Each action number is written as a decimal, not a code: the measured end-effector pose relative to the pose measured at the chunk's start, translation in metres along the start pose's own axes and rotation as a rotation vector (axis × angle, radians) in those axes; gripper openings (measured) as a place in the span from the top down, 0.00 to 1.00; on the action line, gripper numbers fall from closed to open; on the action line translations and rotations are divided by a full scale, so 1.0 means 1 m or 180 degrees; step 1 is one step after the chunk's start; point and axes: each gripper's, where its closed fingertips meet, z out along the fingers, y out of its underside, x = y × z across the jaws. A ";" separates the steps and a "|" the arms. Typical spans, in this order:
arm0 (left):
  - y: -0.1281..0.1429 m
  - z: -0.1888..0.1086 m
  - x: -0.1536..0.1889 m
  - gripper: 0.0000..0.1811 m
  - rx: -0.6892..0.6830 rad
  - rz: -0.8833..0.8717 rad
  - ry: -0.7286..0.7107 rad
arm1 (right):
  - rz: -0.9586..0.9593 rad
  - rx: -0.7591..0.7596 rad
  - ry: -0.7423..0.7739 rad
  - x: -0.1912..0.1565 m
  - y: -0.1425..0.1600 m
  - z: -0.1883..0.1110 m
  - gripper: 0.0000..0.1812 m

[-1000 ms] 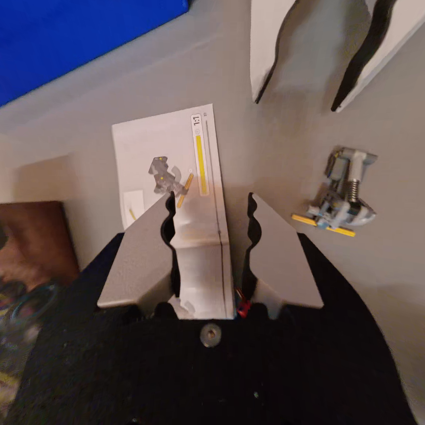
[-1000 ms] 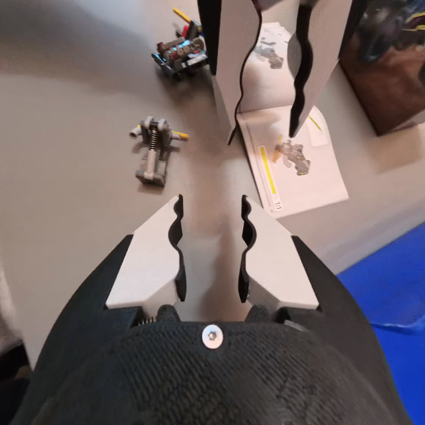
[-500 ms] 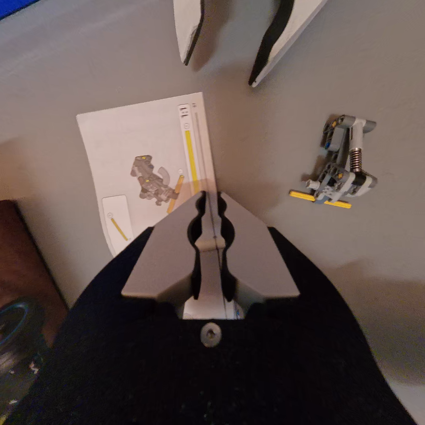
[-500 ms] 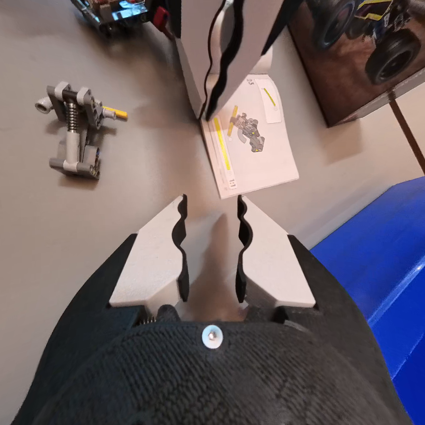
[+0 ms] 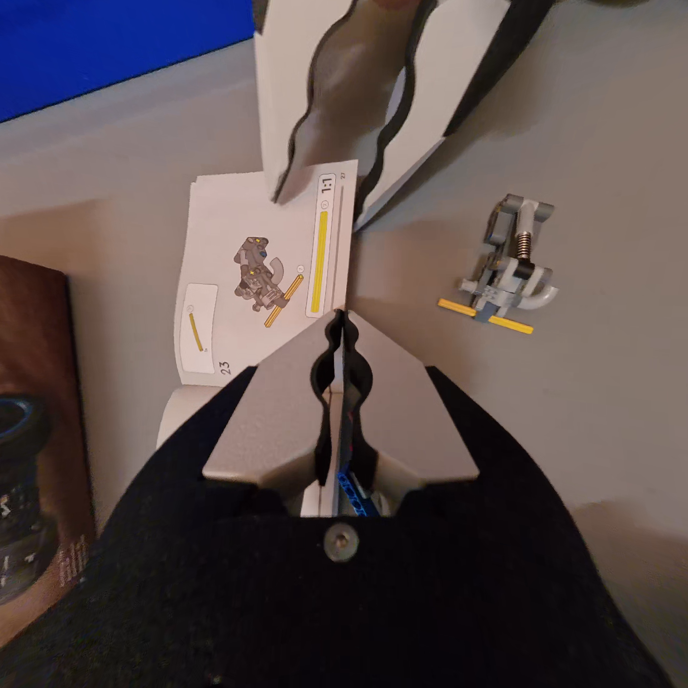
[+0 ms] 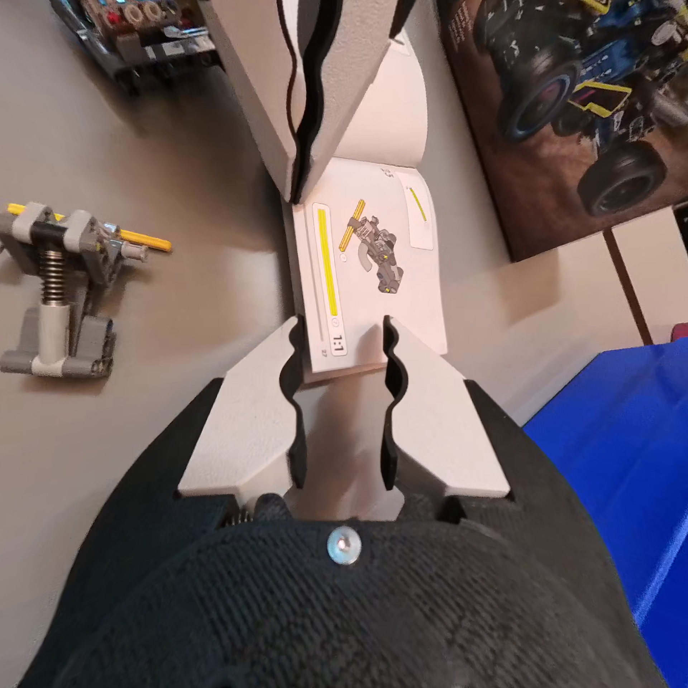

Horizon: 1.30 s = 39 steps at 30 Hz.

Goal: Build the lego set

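The open instruction booklet (image 5: 260, 231) lies on the grey table (image 5: 558, 409); it also shows in the right wrist view (image 6: 405, 309). My left gripper (image 5: 339, 314) is shut on the booklet's right page edge, and a thin sheet runs edge-on between its jaws. From the right wrist view it (image 6: 296, 197) comes in from the top, with a page curling up behind it. My right gripper (image 6: 340, 320) is open and empty, low over the booklet's other end; it also shows in the left wrist view (image 5: 316, 210). A grey Lego sub-assembly (image 5: 502, 271) with a spring and a yellow axle lies beside the booklet (image 6: 59, 283).
A larger dark Lego build (image 6: 145, 37) stands behind the sub-assembly. The set's box (image 6: 577, 111), with a picture of a vehicle, lies on the booklet's other side (image 5: 33, 409). A blue surface (image 6: 614, 465) borders the table edge (image 5: 111, 48). The gap from one gripper's tips to the other's is roughly 6 cm.
My left gripper went from open to shut on the booklet's page edge. My right gripper moved in over the booklet's end, staying open.
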 end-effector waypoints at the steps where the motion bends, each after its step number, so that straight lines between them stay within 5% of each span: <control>1: 0.001 0.000 0.000 1.00 0.0004 0.0006 -0.0023 | -0.0065 -0.0026 -0.0031 -0.001 0.000 0.002 0.80; 8: 0.000 0.001 -0.003 0.97 0.0066 -0.0057 -0.0111 | -0.0587 -0.0002 0.0260 0.005 -0.001 0.004 1.00; 14: -0.019 0.001 -0.008 0.87 0.0194 -0.0303 -0.0467 | -0.1106 0.0049 0.0781 0.016 0.002 0.005 1.00; 24: -0.044 0.012 -0.029 0.88 -0.0007 0.0087 -0.1958 | -0.1005 0.0563 0.1241 0.028 -0.018 -0.013 1.00; 35: -0.044 -0.001 -0.028 0.91 -0.0041 0.0040 -0.2233 | -0.1044 0.0570 0.1644 0.033 -0.018 -0.020 1.00; 39: -0.045 -0.005 -0.027 1.00 0.0190 -0.0128 -0.2105 | -0.0851 0.0694 0.1643 0.036 -0.018 -0.024 1.00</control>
